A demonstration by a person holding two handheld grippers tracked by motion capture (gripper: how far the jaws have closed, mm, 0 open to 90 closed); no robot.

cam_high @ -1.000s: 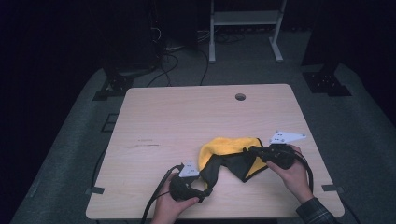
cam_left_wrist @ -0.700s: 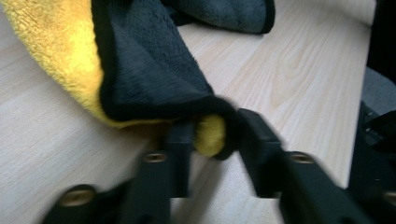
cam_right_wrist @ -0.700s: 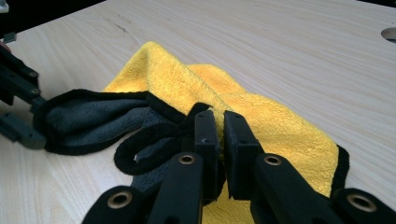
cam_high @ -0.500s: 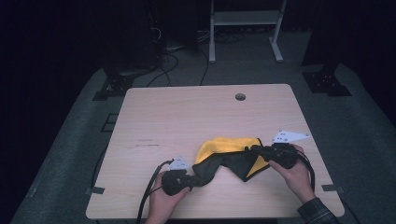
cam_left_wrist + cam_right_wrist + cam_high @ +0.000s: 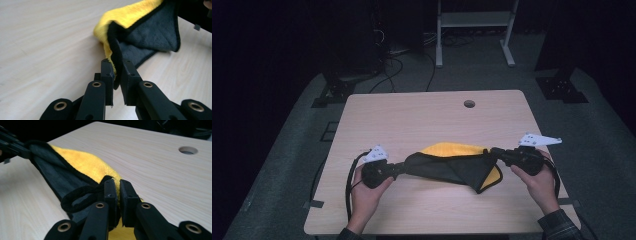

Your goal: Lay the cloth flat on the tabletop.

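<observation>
Table (image 5: 412,120), cloth (image 5: 452,165) between clamped grippers.

I see a light wooden table (image 5: 412,120) with rounded corners, its grain running across its width. A round cable hole (image 5: 469,104) sits near its far edge, right of the middle. The only thing on it is a cloth (image 5: 452,162), yellow on one face and dark grey on the other with black edging, at the near side, its lower folds resting on the wood.
</observation>
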